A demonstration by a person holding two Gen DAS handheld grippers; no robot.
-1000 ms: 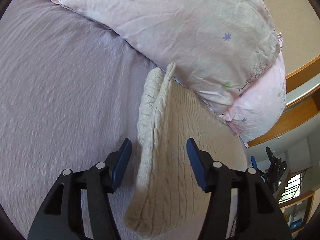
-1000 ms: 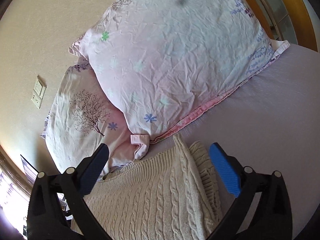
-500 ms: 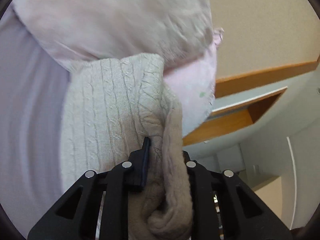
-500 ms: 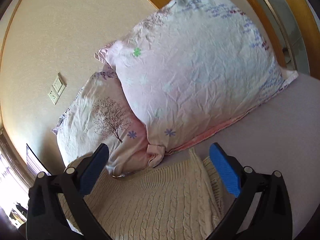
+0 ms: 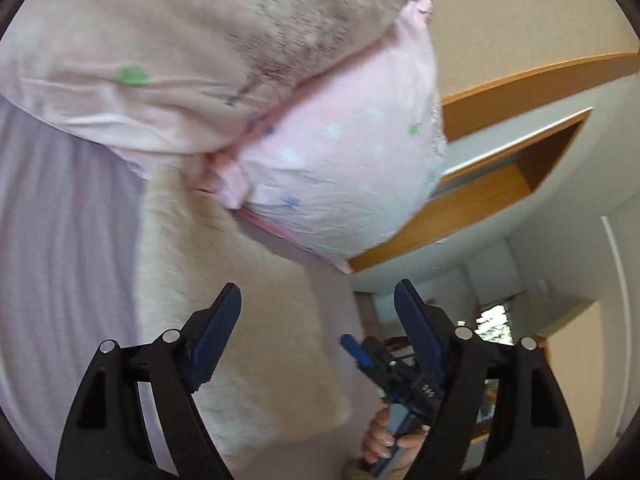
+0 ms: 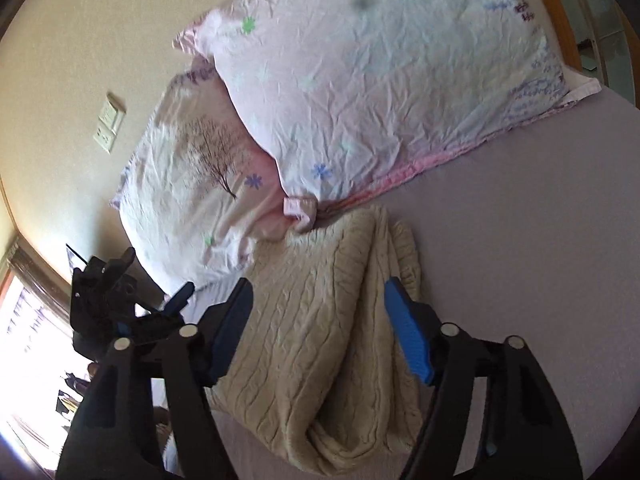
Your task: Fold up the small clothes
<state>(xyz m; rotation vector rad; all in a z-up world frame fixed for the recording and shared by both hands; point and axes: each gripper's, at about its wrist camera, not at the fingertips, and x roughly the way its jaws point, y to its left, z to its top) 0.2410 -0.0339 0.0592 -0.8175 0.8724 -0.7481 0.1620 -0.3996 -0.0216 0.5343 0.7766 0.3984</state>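
Lying folded on the lilac bed sheet (image 6: 520, 220), our cream cable-knit sweater (image 6: 320, 320) shows a broad flat panel with a thicker rolled fold along its right side, its far end tucked against the lower edge of the pillows. In the left wrist view the knit (image 5: 240, 300) is blurred and pale, stretching from the pillows down toward the near edge of the bed.

We hold the right gripper (image 6: 318, 328) released, its blue pads spread wide on either side of the sweater and hovering just above it without touching. Our left gripper (image 5: 318, 328) is likewise released and holds nothing; the sweater sits under its left finger and to the left of it, while the right finger points off the side edge of the bed. From the right wrist view, the left gripper (image 6: 120, 300) appears beyond the sweater's left edge, off the bed's side.

Half a second ago our left gripper was clenched on a bunched fold of the knit; now that fold is let go and laid down flat.

Two pink floral pillows (image 6: 380, 80) lean at the head of the bed against the beige wall (image 6: 80, 40).
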